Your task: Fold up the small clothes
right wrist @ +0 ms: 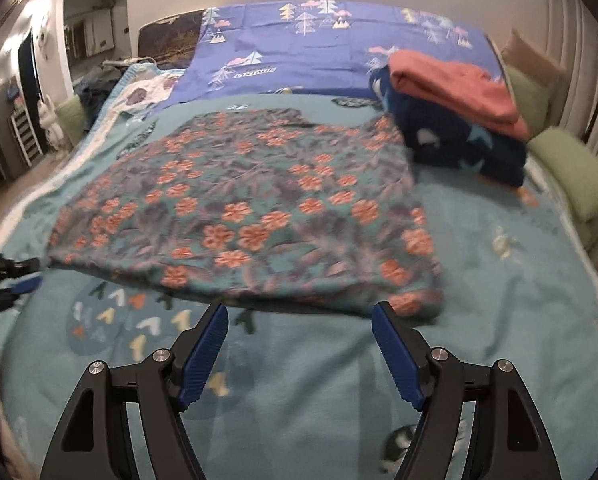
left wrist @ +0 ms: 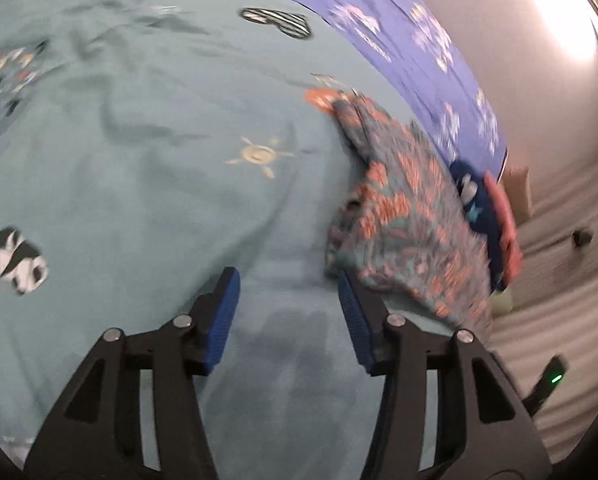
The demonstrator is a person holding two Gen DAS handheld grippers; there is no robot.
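Floral garment [right wrist: 243,208] spread flat on the teal bedspread [right wrist: 499,340], far corner touching a stack of folded clothes [right wrist: 459,120] near the bed's right edge. Right gripper [right wrist: 299,320] just short of the near hem, jaws wide, nothing between. Left gripper [left wrist: 289,284] beside the garment's edge, jaws parted, empty.

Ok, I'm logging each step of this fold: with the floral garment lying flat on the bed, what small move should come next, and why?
Probably ease the right gripper forward onto the near hem of the floral garment. Its jaws are open and empty just short of that edge, and the garment lies spread on the teal blanket. The left gripper, also open and empty, sits at another edge.
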